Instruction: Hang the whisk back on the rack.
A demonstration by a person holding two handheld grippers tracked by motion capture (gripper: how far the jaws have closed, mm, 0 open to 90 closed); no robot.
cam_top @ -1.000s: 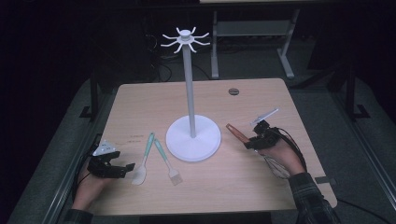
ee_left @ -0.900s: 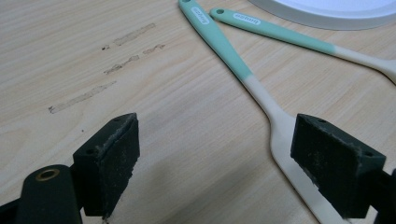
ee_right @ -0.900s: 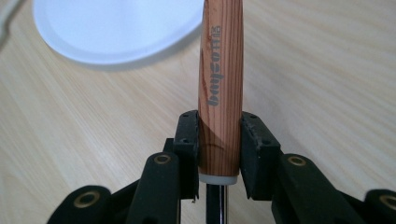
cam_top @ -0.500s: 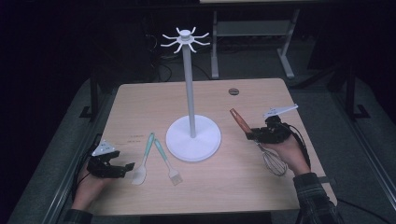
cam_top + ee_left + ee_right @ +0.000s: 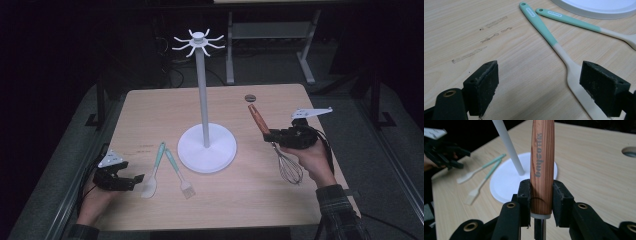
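Whisk [image 5: 280, 150] is the work item: wooden handle clamped in the right gripper [image 5: 272, 134], handle pointing up and toward the pole, wire loops hanging low near the person's wrist, just above or touching the table [image 5: 150, 105]; cannot tell which.

Largest to smallest:

1. Table – wood top, carrying everything else.
2. Hanging stand [image 5: 206, 146] – white round base at table centre, thin pole, ring of hook arms at the top. Judged destination for the whisk.
3. Whisk – in the right gripper view the pads are pressing both sides of the handle [image 5: 542, 167] near its lower end, just above the white collar.
4. Spatula [image 5: 152, 175] and brush [image 5: 178, 172] – green handles, lying crossed just left of the base, apart from both grippers.
5. Left gripper [image 5: 131, 180] – resting low at the table's near-left corner, jaws standing wide, nothing between them; spatula blade [image 5: 576, 85] is lying beside one pad.

Risks (judgement):
- Grip is sitting near one end of the handle, so the wire end's weight may be levering it; whisk could pivot or slip w/ a fast lift.
- Hook arms are thin and high; a misaligned approach could knock the pole and tip the stand.
- Loops swinging low could be snagging the table edge or cable.
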